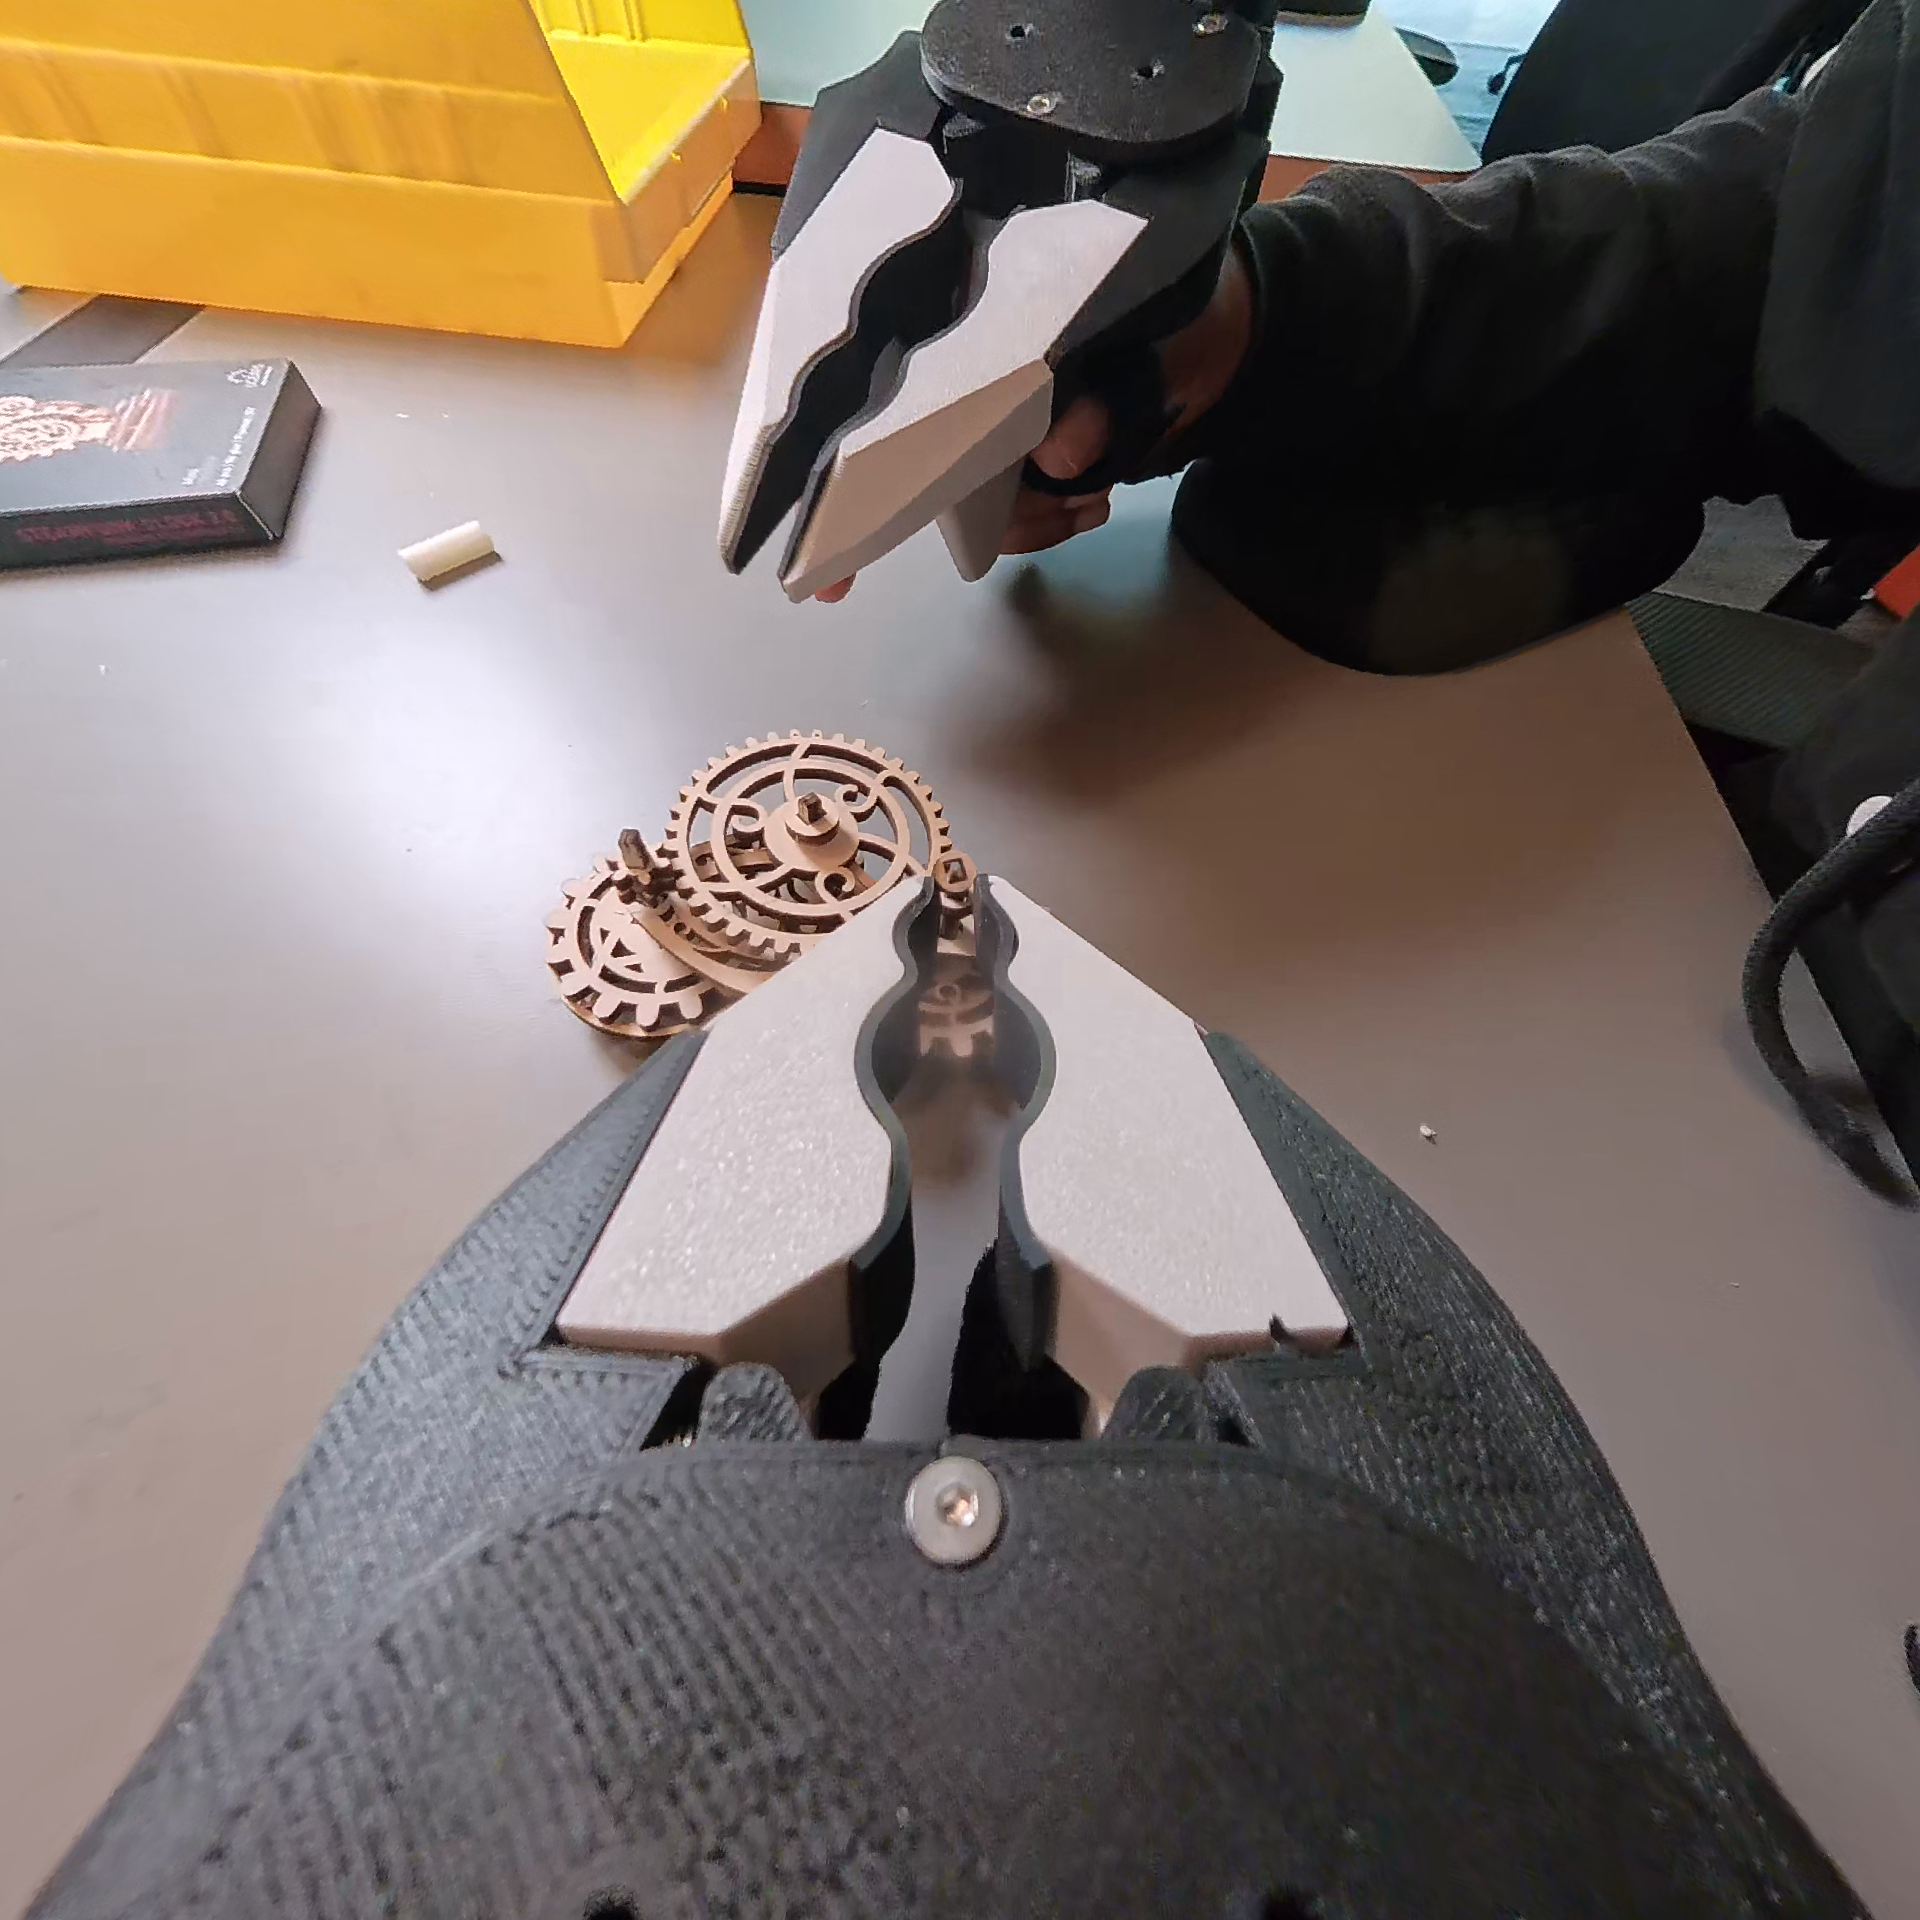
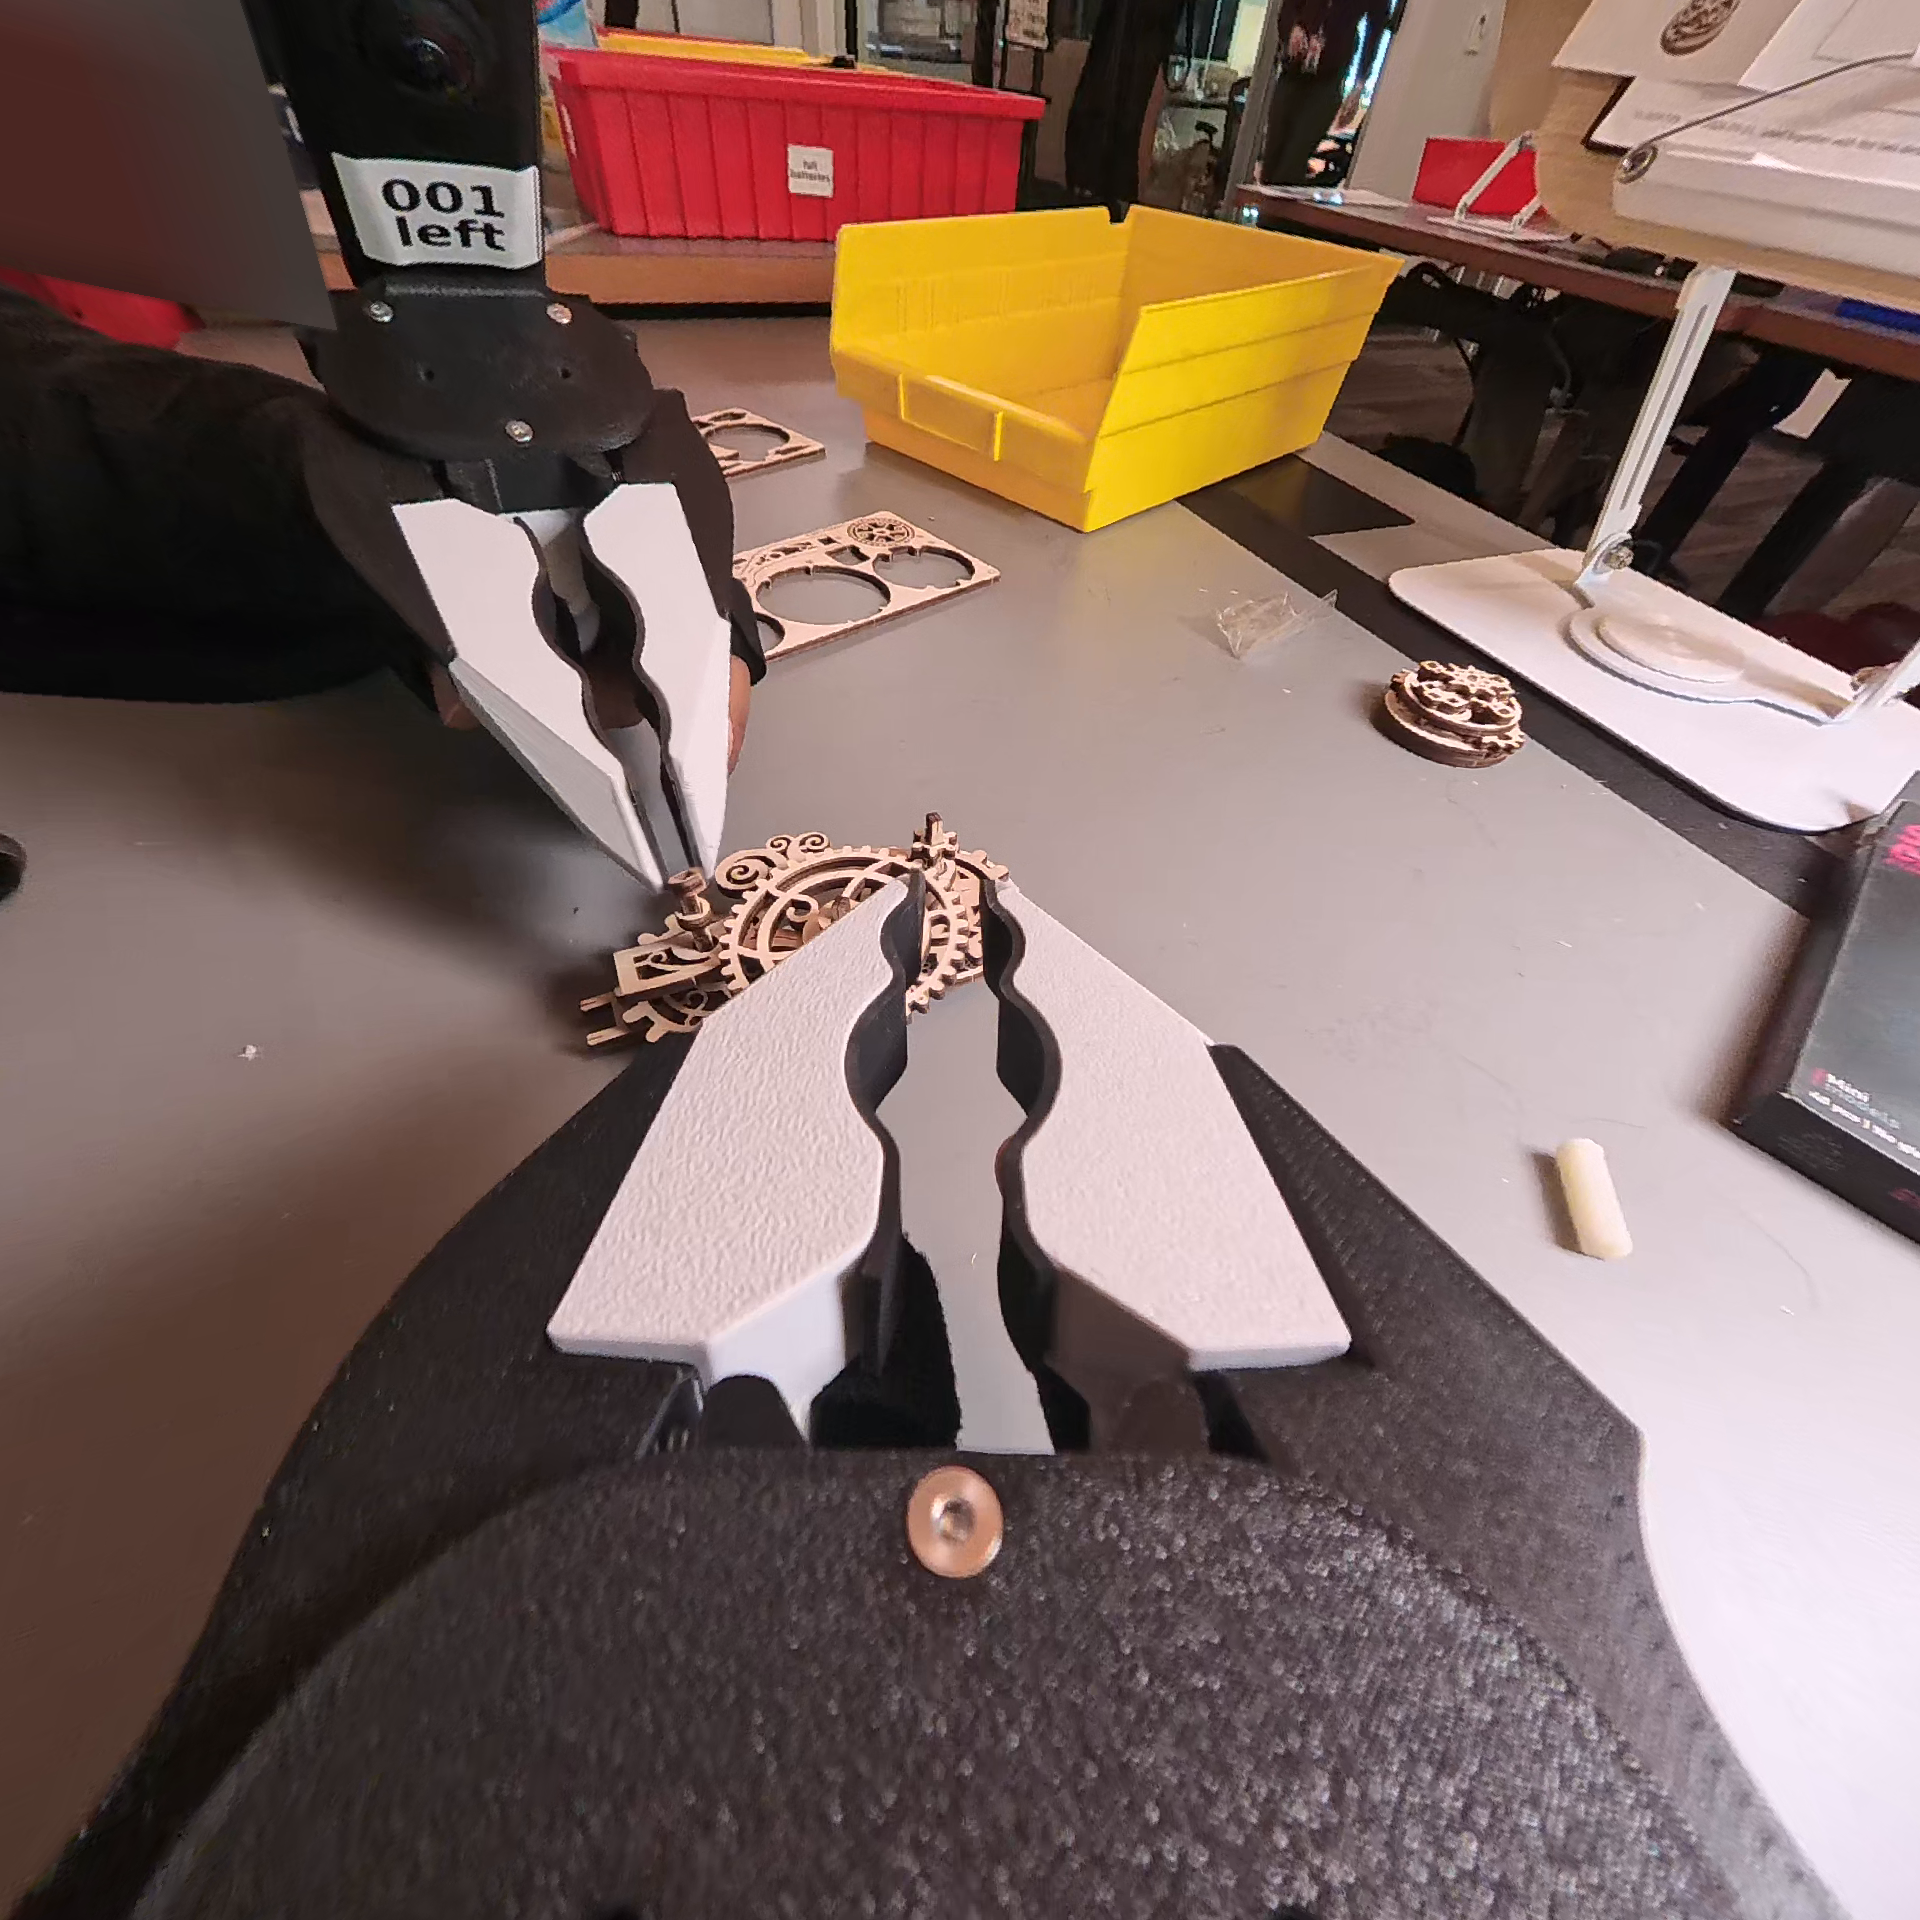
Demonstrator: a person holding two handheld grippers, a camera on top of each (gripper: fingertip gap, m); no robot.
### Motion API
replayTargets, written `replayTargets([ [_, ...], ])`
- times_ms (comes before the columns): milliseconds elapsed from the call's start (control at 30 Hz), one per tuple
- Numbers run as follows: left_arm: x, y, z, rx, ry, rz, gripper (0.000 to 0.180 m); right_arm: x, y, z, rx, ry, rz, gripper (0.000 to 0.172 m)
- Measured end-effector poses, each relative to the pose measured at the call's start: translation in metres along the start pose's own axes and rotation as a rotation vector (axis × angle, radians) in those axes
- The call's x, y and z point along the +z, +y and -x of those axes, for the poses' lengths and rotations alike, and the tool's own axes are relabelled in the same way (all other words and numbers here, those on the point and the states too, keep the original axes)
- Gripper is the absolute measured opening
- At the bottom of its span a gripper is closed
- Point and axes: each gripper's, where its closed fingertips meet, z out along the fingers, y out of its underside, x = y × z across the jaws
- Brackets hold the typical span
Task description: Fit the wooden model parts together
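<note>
While the gear model (image 1: 748, 894) lies flat on the table | left gripper (image 1: 953, 883) pinches its upright peg (image 1: 951, 894) at the near-right edge | right gripper (image 1: 764, 566) hovers beyond, jaws slightly apart, holding nothing | left is nearer

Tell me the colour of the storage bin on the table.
Yellow bin; clearest in the right wrist view.
</note>
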Motion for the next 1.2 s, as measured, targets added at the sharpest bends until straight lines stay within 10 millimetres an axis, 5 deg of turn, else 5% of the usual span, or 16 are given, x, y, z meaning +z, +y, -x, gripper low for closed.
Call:
replayTargets([
  [167,-0.015,0.004,0.017,-0.005,-0.055,0.011,0.004,-0.001,-0.001,0.006,-0.007,-0.033,0.001,0.009],
  [300,-0.028,0.026,0.040,-0.067,-0.108,0.093,0.005,0.002,0.003,0.023,-0.016,-0.124,0.031,0.009],
  [467,-0.027,0.037,0.047,-0.080,-0.133,0.147,0.030,0.013,0.010,0.051,-0.026,-0.214,0.118,0.011],
  [633,-0.029,0.027,0.037,-0.057,-0.098,0.098,0.031,0.026,0.019,0.067,-0.030,-0.234,0.230,0.016],
  [933,-0.022,0.024,0.016,0.055,-0.062,0.111,0.028,0.034,0.026,0.062,-0.060,-0.172,0.311,0.006],
  [1067,-0.029,0.016,0.017,0.070,-0.062,0.061,0.031,0.030,0.008,0.056,0.139,-0.204,0.197,0.006],
  [1200,-0.039,-0.013,0.015,0.142,-0.092,-0.091,0.035,0.022,-0.021,0.048,0.484,-0.309,0.013,0.006],
])
